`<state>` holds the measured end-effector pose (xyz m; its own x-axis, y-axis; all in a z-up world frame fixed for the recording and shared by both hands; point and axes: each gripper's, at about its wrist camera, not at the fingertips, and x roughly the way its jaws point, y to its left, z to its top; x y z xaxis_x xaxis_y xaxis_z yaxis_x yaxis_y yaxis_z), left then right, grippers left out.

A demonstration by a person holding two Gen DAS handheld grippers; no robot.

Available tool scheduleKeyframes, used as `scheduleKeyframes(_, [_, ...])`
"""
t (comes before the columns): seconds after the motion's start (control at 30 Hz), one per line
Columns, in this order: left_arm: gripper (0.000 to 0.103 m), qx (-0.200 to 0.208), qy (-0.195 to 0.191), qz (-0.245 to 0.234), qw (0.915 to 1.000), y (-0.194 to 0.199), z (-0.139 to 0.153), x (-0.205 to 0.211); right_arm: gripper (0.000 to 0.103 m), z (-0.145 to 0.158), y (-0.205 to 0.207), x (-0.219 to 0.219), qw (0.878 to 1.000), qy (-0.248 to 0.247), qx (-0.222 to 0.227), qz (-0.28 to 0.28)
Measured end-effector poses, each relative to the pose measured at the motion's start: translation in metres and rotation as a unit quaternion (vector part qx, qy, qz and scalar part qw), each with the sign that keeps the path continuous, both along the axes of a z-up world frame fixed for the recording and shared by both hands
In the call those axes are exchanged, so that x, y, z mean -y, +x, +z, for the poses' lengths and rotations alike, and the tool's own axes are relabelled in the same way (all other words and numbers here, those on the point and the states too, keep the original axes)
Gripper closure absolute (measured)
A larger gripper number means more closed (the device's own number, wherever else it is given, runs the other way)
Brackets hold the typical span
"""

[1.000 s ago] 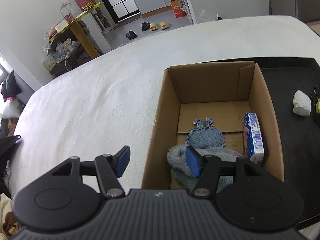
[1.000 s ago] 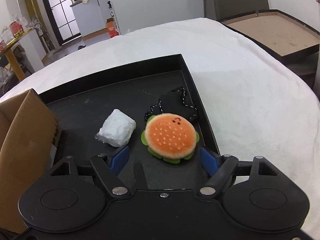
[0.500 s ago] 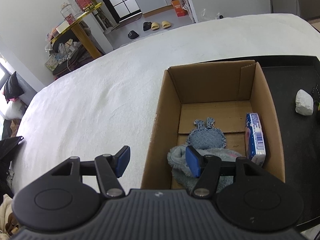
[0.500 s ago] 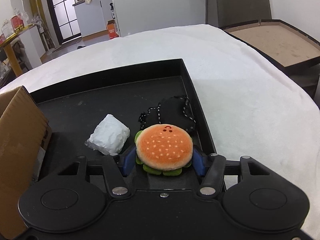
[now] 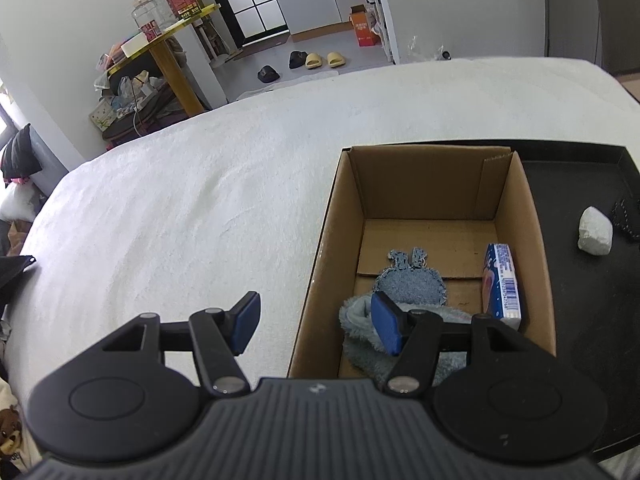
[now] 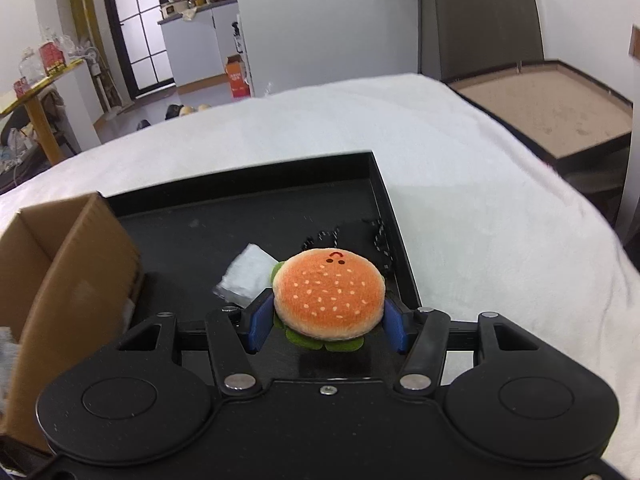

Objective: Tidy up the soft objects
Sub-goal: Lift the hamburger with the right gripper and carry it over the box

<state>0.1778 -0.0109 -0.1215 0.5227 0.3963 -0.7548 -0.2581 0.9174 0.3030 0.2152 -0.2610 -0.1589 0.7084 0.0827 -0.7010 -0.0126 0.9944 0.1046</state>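
Note:
My right gripper (image 6: pixel 327 324) is shut on an orange plush burger (image 6: pixel 329 295) and holds it above the black tray (image 6: pixel 248 216). A white wad (image 6: pixel 246 274) and a black corded pouch (image 6: pixel 360 236) lie on the tray behind it. The cardboard box (image 6: pixel 76 280) stands at the left. In the left wrist view my left gripper (image 5: pixel 316 322) is open and empty, straddling the box's left wall (image 5: pixel 320 268). Inside the box lie a fluffy blue sock (image 5: pixel 360 332), a denim bunny patch (image 5: pixel 410 284) and a blue tissue pack (image 5: pixel 502 280).
Box and tray rest on a white fuzzy cover (image 5: pixel 192 208). The white wad (image 5: pixel 595 231) and the pouch (image 5: pixel 626 216) show on the tray's right part in the left wrist view. A brown-lined frame (image 6: pixel 560 116) stands beyond the right edge.
My right gripper closed on the plush burger and lifted it off the tray. My left gripper stayed open over the box's left wall and barely moved.

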Motion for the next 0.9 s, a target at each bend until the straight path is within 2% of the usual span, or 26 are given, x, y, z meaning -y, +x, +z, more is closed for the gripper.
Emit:
scheduleKeyframes(0.43, [0.043, 0.017, -0.053, 0.004, 0.9985, -0.010, 0.007, -0.018, 0.048, 0.034, -0.009, -0.017, 1.000, 0.005, 0.009, 0.015])
scheduleKeyframes(0.9, [0.043, 0.025, -0.107, 0.010, 0.9939, -0.017, 0.009, -0.038, 0.048, 0.064, -0.023, -0.058, 0.998, -0.018, 0.026, 0.047])
